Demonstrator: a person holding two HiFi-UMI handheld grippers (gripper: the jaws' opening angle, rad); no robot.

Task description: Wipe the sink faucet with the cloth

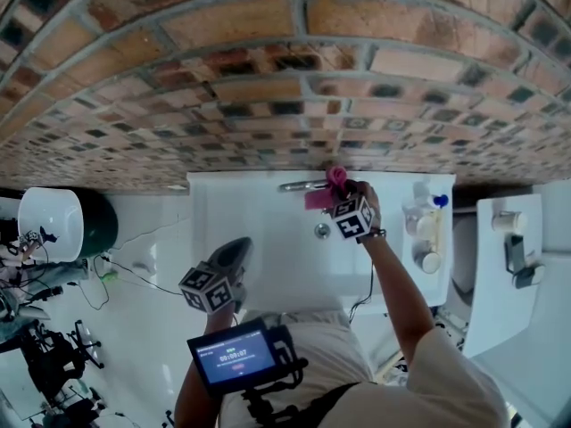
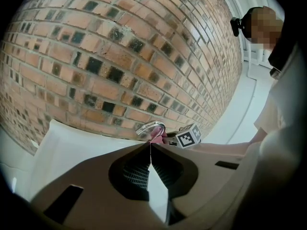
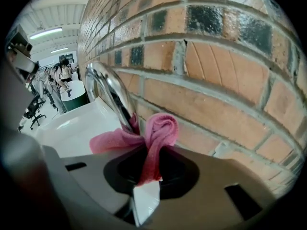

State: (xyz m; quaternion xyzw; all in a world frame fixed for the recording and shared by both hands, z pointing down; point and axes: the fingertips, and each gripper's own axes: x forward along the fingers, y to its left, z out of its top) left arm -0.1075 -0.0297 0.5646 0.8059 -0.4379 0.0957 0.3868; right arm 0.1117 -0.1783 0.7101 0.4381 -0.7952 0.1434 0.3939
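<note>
Brick wall (image 1: 268,78), red with dark-glazed patches, runs behind everything. At the left, the left tool (image 1: 237,248) hangs over the near left part of the white sink (image 1: 268,230), well apart from the work; its own view shows its jaws closed tip to tip with nothing between them.

Further along, the chrome faucet (image 1: 302,185) stands at the back of the sink against the wall. The pink cloth (image 1: 323,190) is bunched against it, and the right tool (image 1: 337,190) is clamped on that cloth. On the sink's right ledge stand what I take for soap bottles (image 1: 426,230), though they are too small to be sure.

The cloth looks pinched by one narrow fold only; a hard drag along the spout could pull it free of the tool, I'd say, or let the bare jaw tips knock the chrome. The person's forearm reaches in just beside those bottles, so a wide sweep might tip one.

From above, the cloth is only a pink blob. The right gripper view shows it looped up in a roll beside the spout's base, one tail spread leftward and touching the metal. The left gripper view looks across the sink at the faucet and the right tool's marker cube; only the head view shows how the two tools sit relative to each other.
</note>
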